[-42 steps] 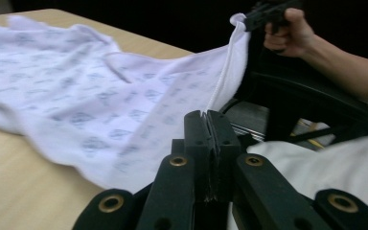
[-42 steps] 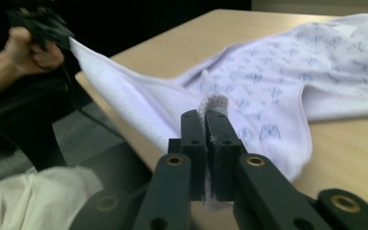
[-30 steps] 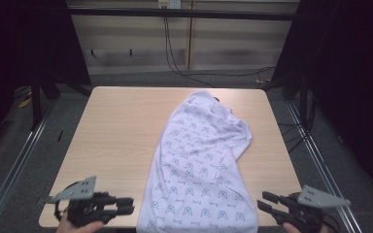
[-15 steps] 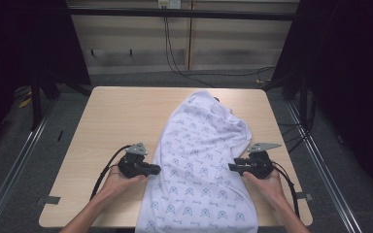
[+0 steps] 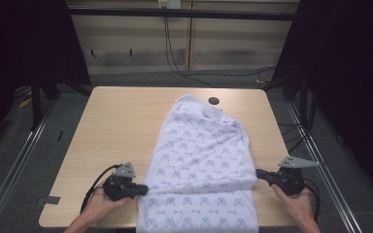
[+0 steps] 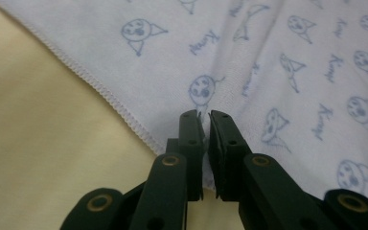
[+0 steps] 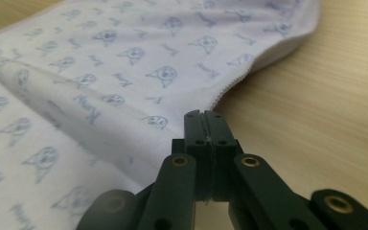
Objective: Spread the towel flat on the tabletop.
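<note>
- Two grippers work one item: a white cloth (image 5: pixel 199 170) printed with small blue cat faces and script; it lies on the wooden table (image 5: pixel 121 121), running from near the far edge, just beside a dark round hole (image 5: pixel 214 101), down to the near edge, where its lower end hangs over.
- Left gripper (image 5: pixel 143 187): positioned at the cloth's left hem, low on the table; held in the person's left hand (image 5: pixel 99 201); its black cable loops back toward the near edge.
- Left jaws, as seen in the left gripper view (image 6: pixel 206 117): drawn in narrow, with the stitched hem (image 6: pixel 100 88) of the cloth caught between the pads; a thin slit stays visible between the jaw tips; fabric rises above them in a small fold.
- Right gripper (image 5: pixel 260 173): positioned at the cloth's right hem, roughly level with the left one; held in the right hand (image 5: pixel 296 204); a grey three-cornered plate (image 5: pixel 298 162) sits on top.
- Right jaws, as seen in the right gripper view (image 7: pixel 205 115): have just been closing; now pressed fully together, pinching the edge of the cloth where the zigzag-stitched hem (image 7: pixel 230 86) meets the bare table (image 7: pixel 316 110).
- Cloth condition: spread between the two grips across its width; soft creases run along its length; a ridge of fabric crosses the right gripper view at left.
</note>
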### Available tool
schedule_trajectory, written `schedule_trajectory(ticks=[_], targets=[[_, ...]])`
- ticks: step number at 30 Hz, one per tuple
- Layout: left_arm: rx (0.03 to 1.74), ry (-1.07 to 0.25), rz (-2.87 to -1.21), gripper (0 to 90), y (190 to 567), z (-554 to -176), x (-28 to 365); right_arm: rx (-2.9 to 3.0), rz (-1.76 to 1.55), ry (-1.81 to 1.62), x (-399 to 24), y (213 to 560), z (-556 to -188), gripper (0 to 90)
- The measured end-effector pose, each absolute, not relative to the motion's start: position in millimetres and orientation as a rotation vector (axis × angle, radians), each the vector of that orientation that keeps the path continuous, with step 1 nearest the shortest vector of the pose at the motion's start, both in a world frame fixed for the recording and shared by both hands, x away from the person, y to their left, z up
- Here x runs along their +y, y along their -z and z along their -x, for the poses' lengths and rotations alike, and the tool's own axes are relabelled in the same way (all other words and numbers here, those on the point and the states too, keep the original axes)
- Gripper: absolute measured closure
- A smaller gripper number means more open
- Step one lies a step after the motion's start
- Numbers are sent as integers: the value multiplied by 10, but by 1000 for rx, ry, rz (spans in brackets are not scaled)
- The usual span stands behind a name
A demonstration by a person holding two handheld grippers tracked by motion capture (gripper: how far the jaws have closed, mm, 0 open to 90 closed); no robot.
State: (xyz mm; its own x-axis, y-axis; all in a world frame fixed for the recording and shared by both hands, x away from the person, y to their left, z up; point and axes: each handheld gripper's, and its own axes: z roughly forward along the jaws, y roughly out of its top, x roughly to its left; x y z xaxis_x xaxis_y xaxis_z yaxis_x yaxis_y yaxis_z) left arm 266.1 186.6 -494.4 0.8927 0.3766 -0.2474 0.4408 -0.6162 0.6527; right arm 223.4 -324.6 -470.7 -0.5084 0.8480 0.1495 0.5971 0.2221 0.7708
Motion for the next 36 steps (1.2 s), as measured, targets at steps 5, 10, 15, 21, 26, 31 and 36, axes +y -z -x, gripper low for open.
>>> schedule_trajectory(ticks=[5,10,15,21,26,31,36], targets=[[544,177,-2274,773,4908,-2625,1831,2178,-1374,-1137,-3232,4723,-2322,716],[604,91,-2189,797,4845,-2996,1772,2181,-1339,-1204,-3132,4651,-2448,683],[669,-24,-2240,845,4954,-3474,1560,2236,-1307,-1189,-2914,4682,-2705,651],[694,-20,-2233,889,5014,-3590,1517,2299,-1270,-1208,-2718,4738,-3000,642],[672,-27,-2256,900,4995,-3405,1574,2375,-1258,-1111,-2565,4933,-3164,644],[634,5,-2259,900,4994,-3207,1658,2391,-1238,-997,-2526,4997,-3117,675],[618,54,-2268,898,4986,-3079,1727,2438,-1202,-950,-2525,4959,-2968,863]])
